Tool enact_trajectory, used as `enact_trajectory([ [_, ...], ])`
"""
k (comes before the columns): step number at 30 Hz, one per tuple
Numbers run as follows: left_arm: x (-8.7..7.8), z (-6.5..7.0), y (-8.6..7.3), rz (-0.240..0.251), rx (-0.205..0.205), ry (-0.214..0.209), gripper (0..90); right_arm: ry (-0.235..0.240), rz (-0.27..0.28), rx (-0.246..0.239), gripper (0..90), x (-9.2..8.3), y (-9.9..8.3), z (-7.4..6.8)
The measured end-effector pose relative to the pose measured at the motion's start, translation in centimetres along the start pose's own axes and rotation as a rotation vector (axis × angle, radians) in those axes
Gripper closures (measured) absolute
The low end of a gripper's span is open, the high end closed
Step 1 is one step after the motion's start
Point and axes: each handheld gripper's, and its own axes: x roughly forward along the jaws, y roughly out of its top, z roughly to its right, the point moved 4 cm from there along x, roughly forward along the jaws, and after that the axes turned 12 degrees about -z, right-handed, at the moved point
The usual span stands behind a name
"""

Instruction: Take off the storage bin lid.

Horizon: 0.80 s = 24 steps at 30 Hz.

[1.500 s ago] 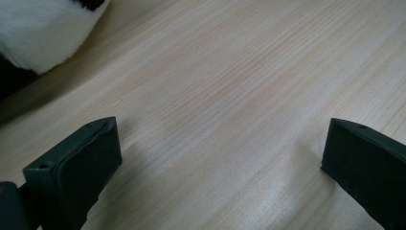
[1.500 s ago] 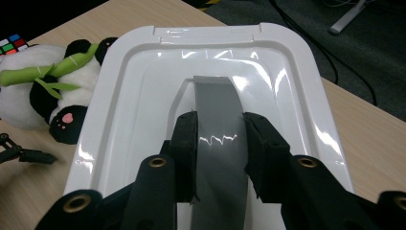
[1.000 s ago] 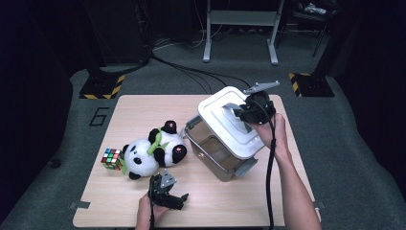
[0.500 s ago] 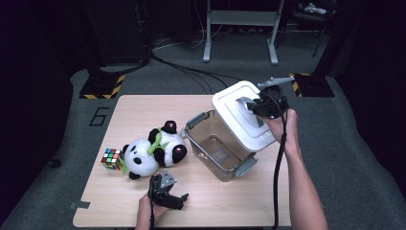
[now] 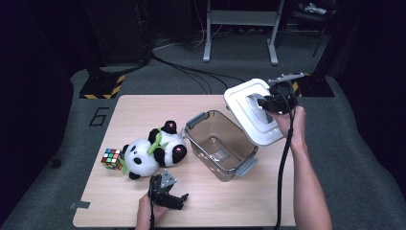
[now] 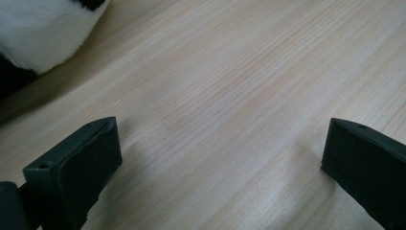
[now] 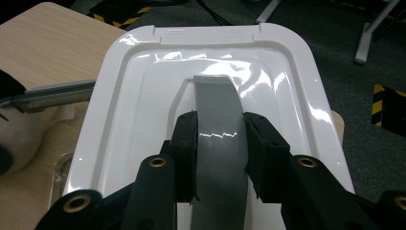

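So the right tool (image 7: 219, 139) has its jaws clamped on the grey handle (image 7: 218, 110) of a white lid (image 5: 253, 114), holding it tilted up off the clear tub (image 5: 219, 143), over the far right corner of the worktop (image 5: 134, 108). Tub sits open near the middle, grey latches at both ends, nothing visible inside it. The left tool (image 5: 166, 191) is down at the near edge, jaws spread wide with nothing between them; in the left gripper view it's just bare wood grain between the two black jaws and a bit of white plush in the top corner.

The worktop is light pine-looking wood with rounded corners. On it: a plush panda (image 5: 154, 151) lying on its side just left of the tub, and a colour cube (image 5: 111, 158) just beside the panda's far side. Floor is grey carpet with a "6" (image 5: 99, 116) marked on it by the worktop's left edge. Behind are black cables (image 5: 191, 72), yellow-black striped hazard plates (image 5: 101, 86), and grey metal stand legs (image 5: 239, 28). The room's pretty dark round the edges
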Motion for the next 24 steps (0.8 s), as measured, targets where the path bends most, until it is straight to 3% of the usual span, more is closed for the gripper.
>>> enact_trajectory([
  [15, 0.0, 0.0, 0.0, 0.003, 0.000, 0.004, 0.0, -0.068, -0.035, 0.078, 66.6, 1.8, -0.4, 2.9],
  [24, 0.0, 0.0, 0.0, 0.002, 0.000, 0.005, 0.0, -0.091, -0.060, 0.129, 66.6, 3.8, -0.9, 4.2],
])
